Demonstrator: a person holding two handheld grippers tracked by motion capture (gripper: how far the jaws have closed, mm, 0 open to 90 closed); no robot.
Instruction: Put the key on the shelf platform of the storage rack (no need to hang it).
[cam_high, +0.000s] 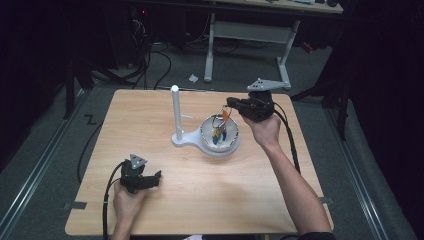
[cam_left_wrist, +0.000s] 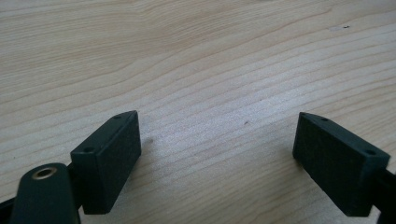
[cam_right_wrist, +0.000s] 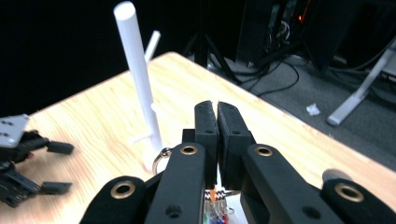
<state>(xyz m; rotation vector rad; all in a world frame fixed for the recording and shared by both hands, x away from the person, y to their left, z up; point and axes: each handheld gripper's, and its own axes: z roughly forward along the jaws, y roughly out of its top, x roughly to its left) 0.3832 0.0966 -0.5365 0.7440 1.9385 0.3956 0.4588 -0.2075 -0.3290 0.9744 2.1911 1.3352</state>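
Currently the work looks to be at the lifting step: a keyring bunch is being drawn up out of a bowl, probably to be hung on the nearby stand, though that is a judgement.

At the lower left of the high view, the left gripper (cam_high: 152, 178) rests low on the wooden surface (cam_high: 210, 195), idle, its jaws spread wide with bare wood between them in the left gripper view.

Toward the middle stands the white post (cam_high: 176, 112) on its flat base, with a short peg (cam_high: 187, 117) jutting from its side. Touching that base on the right is the white bowl (cam_high: 220, 142).

Right of centre, the right gripper (cam_high: 231, 104) is clenched on the keyring bunch (cam_high: 220, 125), whose coloured tags hang down into the bowl; in the right gripper view the jaws are pressed together, a metal ring showing just beside them.

The next move would call for raising the bunch clear of the rim, carrying it left toward the post, and lining the ring's opening up with the peg before letting go.
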